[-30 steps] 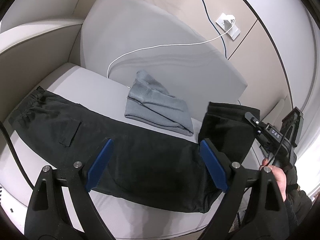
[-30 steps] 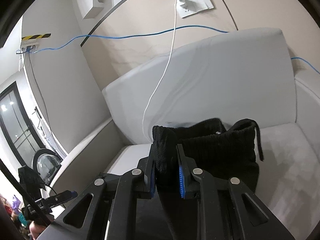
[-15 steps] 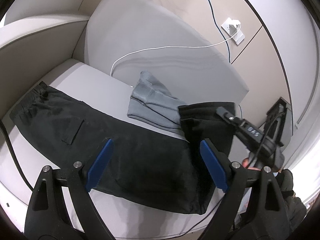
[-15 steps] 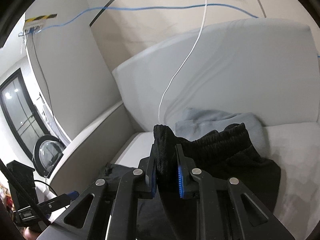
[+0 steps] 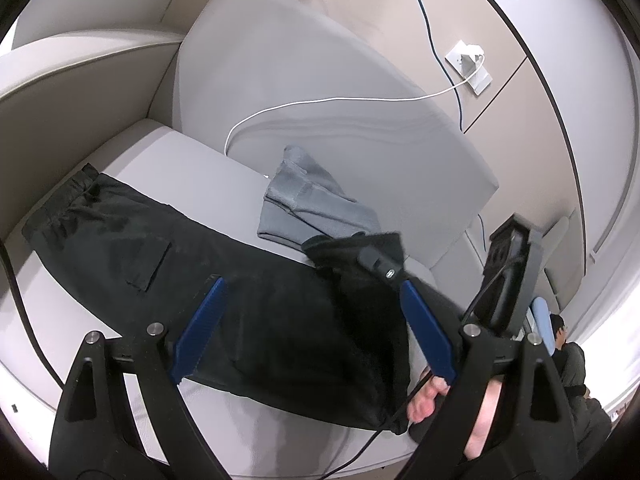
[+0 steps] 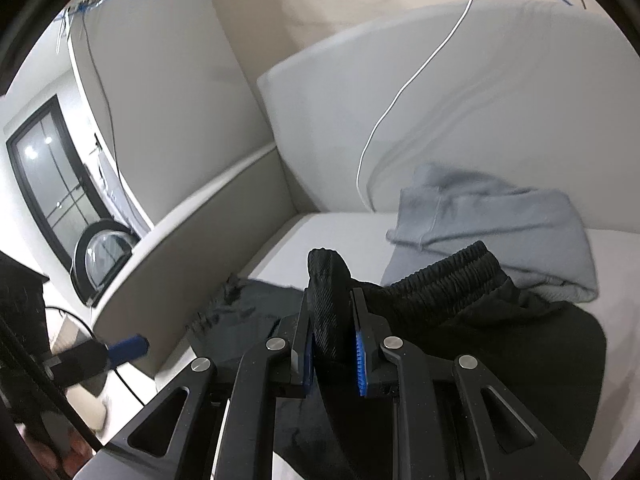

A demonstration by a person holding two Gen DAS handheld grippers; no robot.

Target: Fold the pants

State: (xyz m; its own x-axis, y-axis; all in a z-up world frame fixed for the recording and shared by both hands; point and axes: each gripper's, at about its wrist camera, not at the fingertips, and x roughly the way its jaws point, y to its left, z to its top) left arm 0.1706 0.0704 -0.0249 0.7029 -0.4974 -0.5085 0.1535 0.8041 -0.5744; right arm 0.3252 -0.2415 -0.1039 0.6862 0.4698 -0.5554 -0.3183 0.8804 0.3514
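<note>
Black pants (image 5: 224, 280) lie lengthwise across the grey sofa seat (image 5: 172, 160), one end at the far left. My right gripper (image 6: 332, 344) is shut on the ribbed end of the black pants (image 6: 500, 340) and holds it lifted, doubled back over the rest. It also shows in the left wrist view (image 5: 380, 268) above the pants' right part. My left gripper (image 5: 316, 328) is open and empty, hovering above the pants' middle.
A folded grey garment (image 5: 312, 208) lies on the seat behind the pants, also seen in the right wrist view (image 6: 500, 224). A white cable (image 5: 320, 100) runs across the back cushion to a wall socket (image 5: 468, 60). The sofa armrest (image 5: 60, 80) stands at left.
My right gripper has carried the pants' end leftwards over the rest of the pants, towards the far end. The folded part now covers more of the leg. My left gripper stays open.
</note>
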